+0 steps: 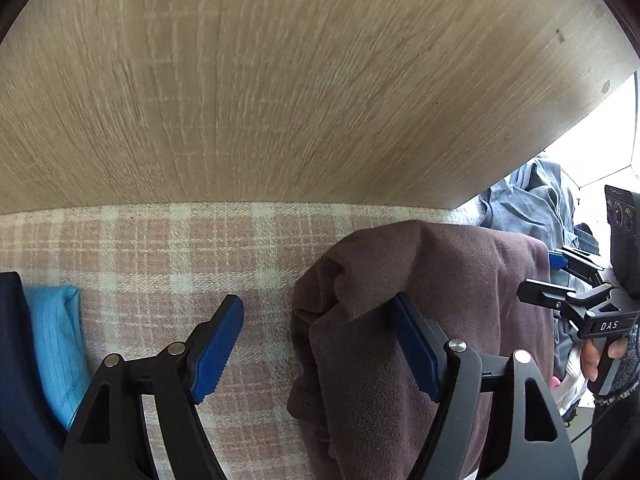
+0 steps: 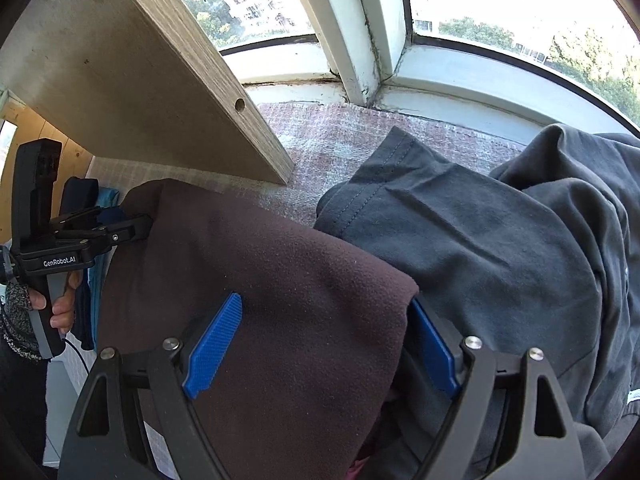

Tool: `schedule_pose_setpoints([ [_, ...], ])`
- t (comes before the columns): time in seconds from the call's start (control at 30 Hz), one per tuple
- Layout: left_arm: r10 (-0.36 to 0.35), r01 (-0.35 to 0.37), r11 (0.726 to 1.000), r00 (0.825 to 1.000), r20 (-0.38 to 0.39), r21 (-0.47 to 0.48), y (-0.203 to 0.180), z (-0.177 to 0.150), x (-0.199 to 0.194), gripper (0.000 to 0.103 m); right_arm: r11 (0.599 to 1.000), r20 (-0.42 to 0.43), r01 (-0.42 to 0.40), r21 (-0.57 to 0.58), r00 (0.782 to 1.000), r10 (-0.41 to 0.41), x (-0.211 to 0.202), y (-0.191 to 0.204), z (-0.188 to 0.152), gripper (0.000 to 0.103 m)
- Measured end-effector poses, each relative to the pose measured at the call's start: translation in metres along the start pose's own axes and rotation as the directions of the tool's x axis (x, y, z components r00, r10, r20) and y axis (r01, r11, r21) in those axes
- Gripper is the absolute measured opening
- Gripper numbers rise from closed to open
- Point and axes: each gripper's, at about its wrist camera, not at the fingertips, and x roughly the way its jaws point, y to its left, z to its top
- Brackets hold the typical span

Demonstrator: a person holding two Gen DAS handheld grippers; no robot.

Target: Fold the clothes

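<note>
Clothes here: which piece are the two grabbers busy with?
The brown fleece garment. It lies between the fingers of both open grippers; the dark grey garment lies heaped beside it, and the blue one sits apart.

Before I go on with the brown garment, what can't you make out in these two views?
- Left hand-held gripper: in its own view the brown garment covers one pad; the grip cannot be told.
- Right hand-held gripper: the garment drapes between the fingers; contact is hidden.
- Garment's lower part: cut off by the bottom edge in both views.
- Blue cloth: half hidden at the left edge.
- Grey clothes: their type is unclear in the heap.
</note>
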Motion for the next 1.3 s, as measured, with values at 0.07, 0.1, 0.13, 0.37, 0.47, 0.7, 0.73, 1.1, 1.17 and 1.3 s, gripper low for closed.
schedule_pose_setpoints([
  [0.07,0.004,-0.004,1.000,1.000,-0.002,0.018,-0.003,-0.001,0.001,0.076,1.000,-0.009,-0.009,0.005,1.000,0.009,0.006,-0.001,0.001,0.082],
  [0.1,0.007,-0.006,1.000,1.000,-0.003,0.024,-0.004,-0.001,0.002,0.077,1.000,-0.007,-0.013,0.001,1.000,0.013,0.008,-0.001,0.001,0.084],
  [0.13,0.011,-0.011,0.999,1.000,-0.004,0.033,-0.007,-0.001,0.003,0.079,1.000,-0.004,-0.016,-0.002,1.000,0.016,0.010,-0.001,0.002,0.084],
  [0.37,0.006,-0.010,0.991,0.999,0.033,0.130,-0.028,-0.006,0.009,0.069,0.998,0.010,-0.001,-0.058,1.000,0.002,0.013,0.012,0.000,0.068],
  [0.47,-0.080,0.077,0.990,0.997,0.022,0.116,-0.029,-0.007,0.007,0.041,0.999,0.006,-0.009,-0.052,1.000,0.009,0.014,0.015,-0.001,0.061],
  [0.7,-0.146,0.139,0.982,0.988,0.044,0.131,-0.020,-0.014,-0.015,0.026,0.997,0.034,-0.073,0.001,0.997,0.073,-0.003,0.008,-0.005,0.034],
  [0.73,-0.155,0.148,0.980,0.987,0.047,0.132,-0.019,-0.016,-0.019,0.024,0.996,0.040,-0.085,0.007,0.996,0.085,-0.006,0.009,-0.008,0.033],
  [1.1,-0.245,0.240,0.966,0.968,0.050,0.094,0.001,-0.025,-0.034,0.021,0.983,0.074,-0.183,0.022,0.981,0.181,-0.050,0.009,-0.029,0.028],
  [1.17,-0.250,0.248,0.967,0.968,0.028,0.049,0.007,-0.023,-0.022,0.021,0.983,0.048,-0.176,0.060,0.984,0.173,-0.036,0.003,-0.026,0.028],
  [1.3,-0.236,0.237,0.971,0.971,-0.024,0.017,0.017,-0.018,-0.004,0.027,0.989,0.000,-0.136,0.060,0.991,0.136,-0.008,0.000,-0.010,0.035],
])
